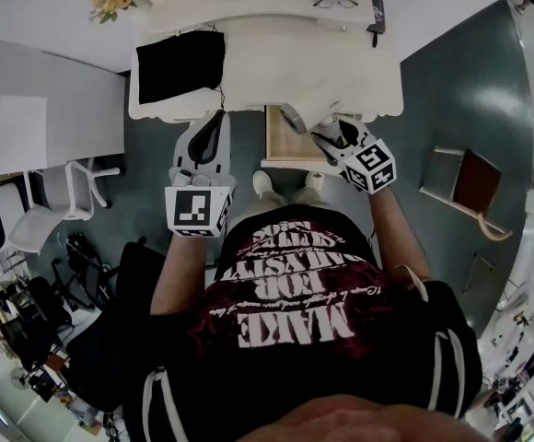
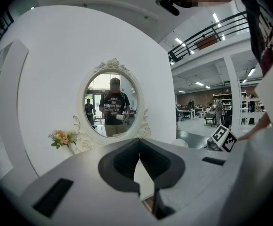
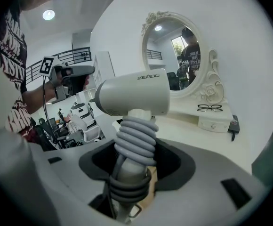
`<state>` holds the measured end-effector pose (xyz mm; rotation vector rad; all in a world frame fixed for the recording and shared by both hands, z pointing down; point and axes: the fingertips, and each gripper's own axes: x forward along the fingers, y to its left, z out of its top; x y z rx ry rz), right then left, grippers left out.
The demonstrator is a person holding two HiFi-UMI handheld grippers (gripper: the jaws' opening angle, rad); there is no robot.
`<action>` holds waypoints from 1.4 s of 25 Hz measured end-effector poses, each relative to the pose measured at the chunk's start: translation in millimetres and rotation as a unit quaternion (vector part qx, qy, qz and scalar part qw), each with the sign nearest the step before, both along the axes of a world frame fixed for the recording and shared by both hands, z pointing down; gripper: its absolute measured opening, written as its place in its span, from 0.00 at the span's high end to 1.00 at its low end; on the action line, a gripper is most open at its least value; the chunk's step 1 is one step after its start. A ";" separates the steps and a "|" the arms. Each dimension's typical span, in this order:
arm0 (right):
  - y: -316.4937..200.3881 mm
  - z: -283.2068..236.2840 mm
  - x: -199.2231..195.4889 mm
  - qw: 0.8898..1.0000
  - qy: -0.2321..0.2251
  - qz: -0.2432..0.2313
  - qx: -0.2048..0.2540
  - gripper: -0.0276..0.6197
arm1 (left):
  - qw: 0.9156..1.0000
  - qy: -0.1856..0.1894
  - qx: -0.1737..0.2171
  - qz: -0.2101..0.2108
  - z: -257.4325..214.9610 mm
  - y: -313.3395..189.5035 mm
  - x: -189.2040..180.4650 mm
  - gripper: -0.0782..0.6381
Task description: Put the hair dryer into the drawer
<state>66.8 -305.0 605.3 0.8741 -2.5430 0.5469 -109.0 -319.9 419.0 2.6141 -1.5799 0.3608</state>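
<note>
**Dryer held over the open drawer**

The person's shirt carries white print; "MAKE" is legible. The left tool is clenched on nothing. The right tool grips the handle of the hair dryer, which is white, with grey cord coiled round the handle and small lettering on the barrel that seems to read "ZEABO". It hangs above the open drawer, whose wooden bottom shows. Beyond, the white desk bears glasses below an oval mirror.

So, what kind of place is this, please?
Probably a staged dressing corner inside a large open hall: a white vanity table with an oval mirror, and desks beyond.
</note>
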 end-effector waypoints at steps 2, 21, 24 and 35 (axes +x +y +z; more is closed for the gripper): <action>2.7 10.3 -0.4 1.000 0.008 -0.003 -0.007 0.60 | 1.000 0.000 -0.001 -0.001 0.4 1.1 -0.2 0.88; 13.6 99.3 5.8 0.992 0.096 -0.065 -0.052 0.60 | 1.000 -0.016 -0.013 -0.021 8.9 13.2 -5.2 0.88; 15.7 113.6 4.7 0.990 0.103 -0.070 -0.068 0.60 | 0.999 -0.017 -0.014 -0.023 8.3 13.8 -4.8 0.88; 21.4 150.3 1.5 0.983 0.125 -0.095 -0.099 0.60 | 0.999 -0.021 -0.012 -0.037 4.7 12.3 -11.6 0.88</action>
